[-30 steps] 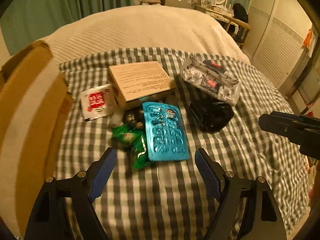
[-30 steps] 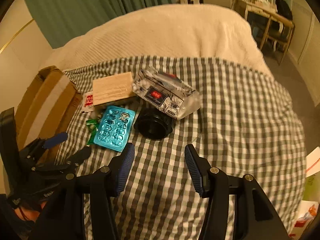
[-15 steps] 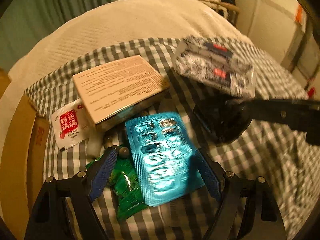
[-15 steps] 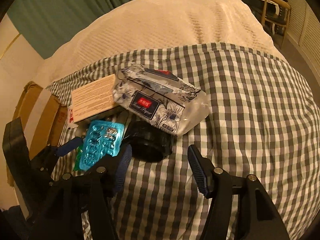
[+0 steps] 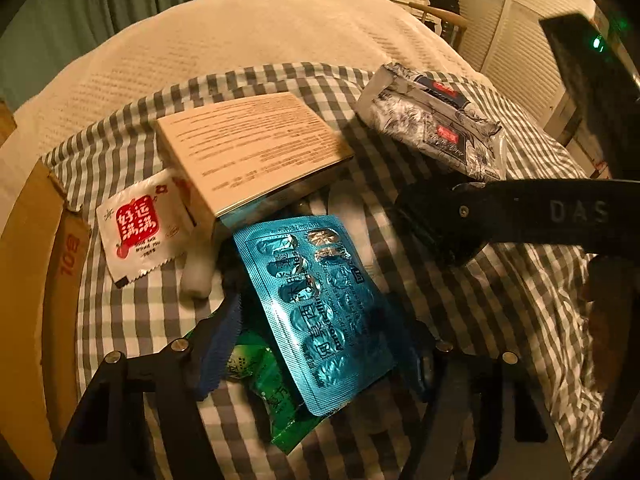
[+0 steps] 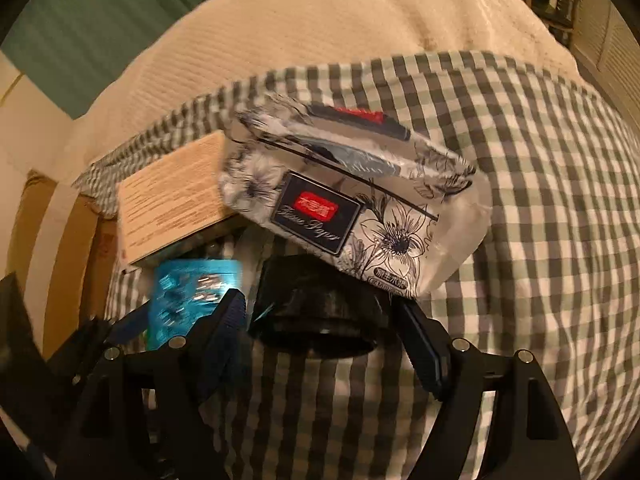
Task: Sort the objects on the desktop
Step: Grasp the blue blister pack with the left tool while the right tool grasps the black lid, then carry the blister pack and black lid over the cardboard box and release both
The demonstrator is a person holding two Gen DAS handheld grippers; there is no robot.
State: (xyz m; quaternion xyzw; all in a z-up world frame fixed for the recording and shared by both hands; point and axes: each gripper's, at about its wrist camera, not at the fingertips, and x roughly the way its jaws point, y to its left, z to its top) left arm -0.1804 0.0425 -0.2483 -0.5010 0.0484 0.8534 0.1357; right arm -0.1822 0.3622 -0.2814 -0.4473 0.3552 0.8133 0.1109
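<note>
On the checked cloth [image 5: 132, 320], the teal blister pack [image 5: 320, 304] is straddled by the closing left gripper [image 5: 320, 354], untouched; the black round lid [image 6: 316, 316] is flanked by the opening right gripper [image 6: 320, 328].

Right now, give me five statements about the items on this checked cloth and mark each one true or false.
1. The blue blister pack lies between the left tool's fingers. True; that tool is closing.
2. The tissue pack lies flat on the checked cloth, apart from everything. False: its near edge rests on the black round container.
3. The white sachet with red print sits beside the tan box. True.
4. The green packet lies on top of the blister pack. False: it lies partly under it.
5. The right tool is clamped on the tissue pack. False: it is opening around the black container.
</note>
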